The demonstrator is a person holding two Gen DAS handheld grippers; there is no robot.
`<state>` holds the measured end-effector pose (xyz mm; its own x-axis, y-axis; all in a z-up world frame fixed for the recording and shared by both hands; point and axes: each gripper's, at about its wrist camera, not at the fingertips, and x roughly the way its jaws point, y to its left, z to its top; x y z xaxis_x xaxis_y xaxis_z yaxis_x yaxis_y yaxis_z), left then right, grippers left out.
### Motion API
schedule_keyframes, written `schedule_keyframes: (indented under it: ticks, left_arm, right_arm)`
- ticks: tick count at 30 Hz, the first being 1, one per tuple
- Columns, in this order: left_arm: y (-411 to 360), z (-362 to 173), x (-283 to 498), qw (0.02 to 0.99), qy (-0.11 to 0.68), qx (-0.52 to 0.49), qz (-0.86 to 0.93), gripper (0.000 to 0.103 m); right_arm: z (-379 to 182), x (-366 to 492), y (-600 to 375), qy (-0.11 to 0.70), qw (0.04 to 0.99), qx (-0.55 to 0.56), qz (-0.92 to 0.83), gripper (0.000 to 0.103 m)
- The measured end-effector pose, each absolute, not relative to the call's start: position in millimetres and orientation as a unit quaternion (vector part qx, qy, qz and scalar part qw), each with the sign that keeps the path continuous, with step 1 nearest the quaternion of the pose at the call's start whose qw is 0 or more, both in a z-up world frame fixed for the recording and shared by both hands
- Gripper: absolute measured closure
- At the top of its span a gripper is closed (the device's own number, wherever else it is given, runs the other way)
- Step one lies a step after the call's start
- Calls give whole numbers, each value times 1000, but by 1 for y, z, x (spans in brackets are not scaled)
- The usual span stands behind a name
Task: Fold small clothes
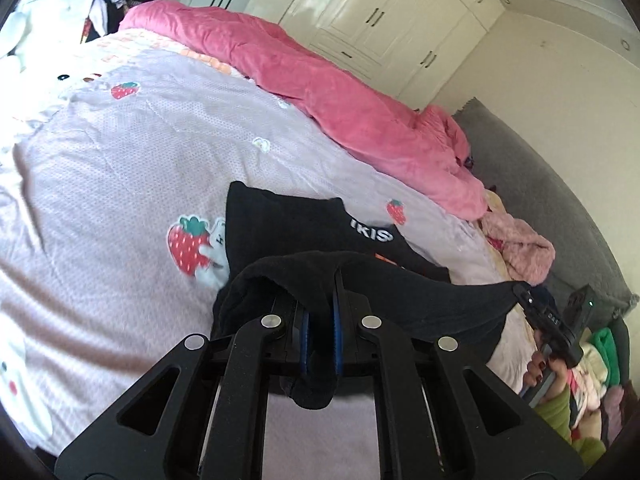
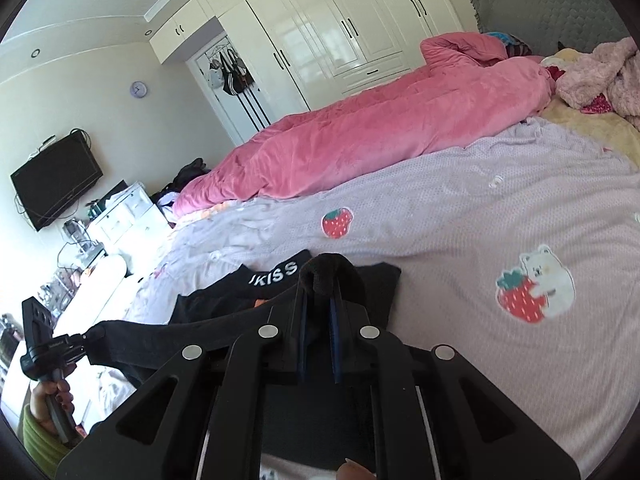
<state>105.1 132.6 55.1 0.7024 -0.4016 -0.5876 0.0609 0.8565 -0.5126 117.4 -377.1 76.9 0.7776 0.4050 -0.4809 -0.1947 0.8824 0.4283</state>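
Left wrist view: left claw (image 1: pixel 320 300) is seen clamped on a black garment (image 1: pixel 400 292), blue pads (image 1: pixel 337 332) pressed onto the fabric, a tail of cloth hanging between the fingers at 6 o'clock. The garment's edge is stretched toward 3 o'clock, where it is pinched by the right claw (image 1: pixel 520 290), gripped by a hand (image 1: pixel 540 364) with dark nails and a green sleeve (image 1: pixel 556 412). The far part of the garment, with white lettering (image 1: pixel 370 233), is draped on the bed (image 1: pixel 120 160) just past the claw at 12 o'clock. A strawberry print (image 1: pixel 188 248) is seen at 9 o'clock beside the garment. A pink quilt (image 1: pixel 340 100) is laid along the far side of the bed, at 1 o'clock; a wardrobe (image 1: pixel 380 12) stands behind it.

Right wrist view: right claw (image 2: pixel 320 300) is clamped on a bunched corner of the garment (image 2: pixel 328 276). The edge is pulled taut toward 9 o'clock, where it is held by the left claw (image 2: pixel 86 338). The lettered part (image 2: pixel 276 274) lies on the bed (image 2: pixel 480 208) at 11 o'clock. The quilt (image 2: pixel 380 128) is at 12 o'clock, the wardrobe (image 2: pixel 320 28) beyond it, a TV (image 2: pixel 56 180) on the wall at 9 o'clock.
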Motion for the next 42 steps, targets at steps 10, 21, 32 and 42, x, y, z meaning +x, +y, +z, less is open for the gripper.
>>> schedule_keyframes:
  ticks: [10, 21, 32, 42]
  left_arm:
    - [141, 6, 158, 879, 398, -247, -90, 97]
    - [157, 22, 113, 903, 342, -246, -89, 79]
    - [104, 2, 62, 913, 394, -82, -66, 79]
    - [37, -16, 88, 899, 427, 57, -80, 67]
  right_arm:
    - [31, 176, -360, 356, 910, 171, 126, 94]
    - [30, 150, -365, 335, 924, 160, 95, 74]
    - [15, 95, -299, 366, 912, 34, 183, 74]
    - [-12, 99, -264, 399, 898, -50, 180, 74]
